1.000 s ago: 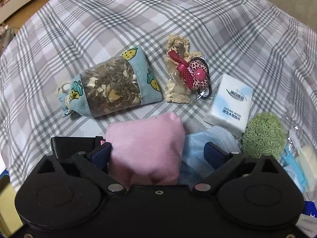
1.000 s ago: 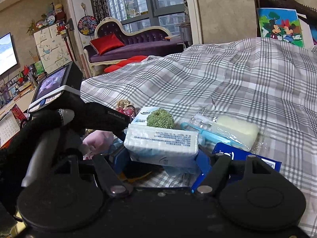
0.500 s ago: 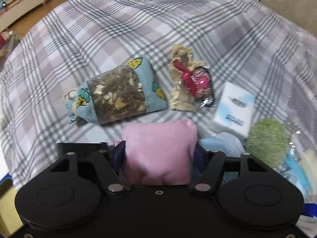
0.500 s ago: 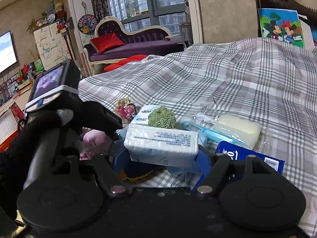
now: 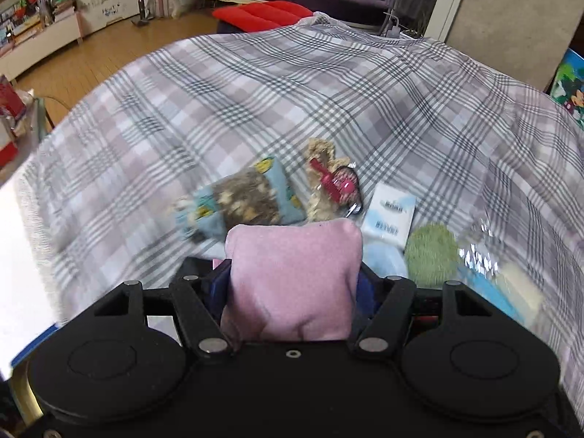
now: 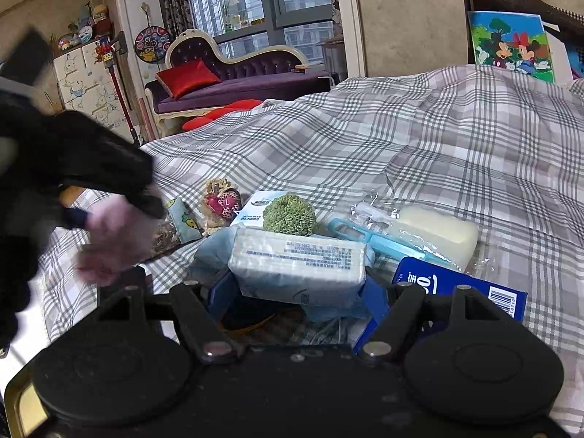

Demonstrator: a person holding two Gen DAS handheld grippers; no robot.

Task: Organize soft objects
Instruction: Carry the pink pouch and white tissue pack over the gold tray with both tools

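Two pairs of tongs are each pinching something soft. The left tongs (image 5: 292,284) squeeze a pink cushion (image 5: 292,277) between their blue pads, which have just closed in on it; in the right wrist view that cushion (image 6: 116,241) looks lifted clear of the plaid sheet (image 5: 292,102), though blur makes this hard to confirm. The right tongs (image 6: 297,292) grip a white wrapped tissue pack (image 6: 299,266) low over a blue face mask (image 6: 211,252).

On the sheet beyond the cushion lie a blue herb sachet (image 5: 241,200), a beige lace trinket with a red bow (image 5: 328,182) just beside it, then a small tissue packet (image 5: 390,215), and a green fuzzy ball (image 5: 430,255) near that. Further right, a pale sponge in clear wrap (image 6: 434,233) sits beside a light blue handle (image 6: 365,237), with a dark blue box (image 6: 456,292) in front of them.
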